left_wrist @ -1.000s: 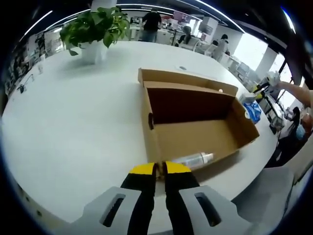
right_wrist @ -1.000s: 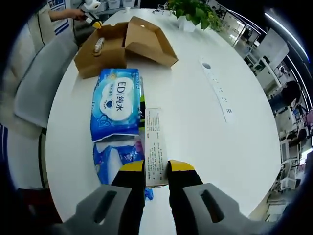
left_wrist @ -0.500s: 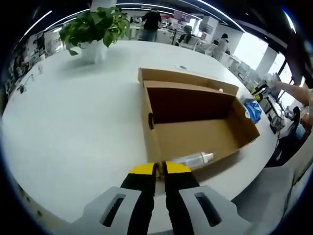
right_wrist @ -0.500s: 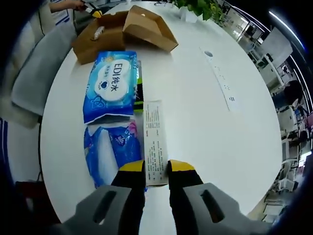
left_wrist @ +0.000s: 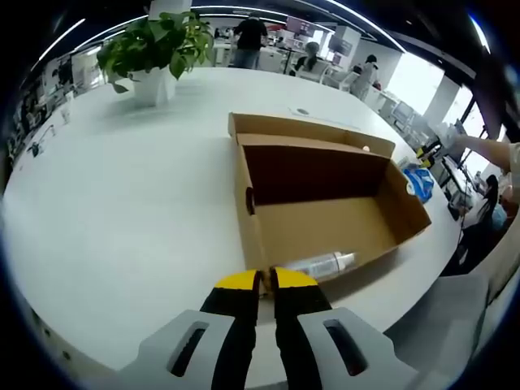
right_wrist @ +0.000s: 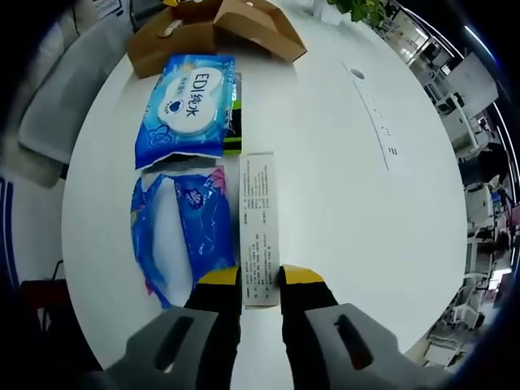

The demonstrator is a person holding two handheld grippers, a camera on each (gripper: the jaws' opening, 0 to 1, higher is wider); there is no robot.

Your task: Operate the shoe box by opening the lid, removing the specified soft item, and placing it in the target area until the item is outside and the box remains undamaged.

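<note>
The open cardboard shoe box (left_wrist: 325, 219) lies on the white table, lid folded back at its far side. A clear bottle (left_wrist: 321, 264) rests inside against the near wall. My left gripper (left_wrist: 260, 280) is shut on the box's near wall at the corner. In the right gripper view the same box (right_wrist: 219, 24) sits far off at the top. My right gripper (right_wrist: 260, 276) is shut on the end of a long white printed carton (right_wrist: 258, 219). Left of the carton lie a soft blue pack (right_wrist: 175, 236) and, farther off, a blue wipes pack (right_wrist: 188, 106).
A potted plant (left_wrist: 154, 49) stands at the far left of the table (left_wrist: 122, 203). A blue pack (left_wrist: 420, 180) and a person's arm (left_wrist: 487, 150) are past the box on the right. A white power strip (right_wrist: 375, 122) lies right of the carton; a green-black item (right_wrist: 233, 114) pokes from under the wipes.
My right gripper has drawn back from the shoe box with the white carton; the wipes and box now sit farther up the view. The left gripper has held still.
</note>
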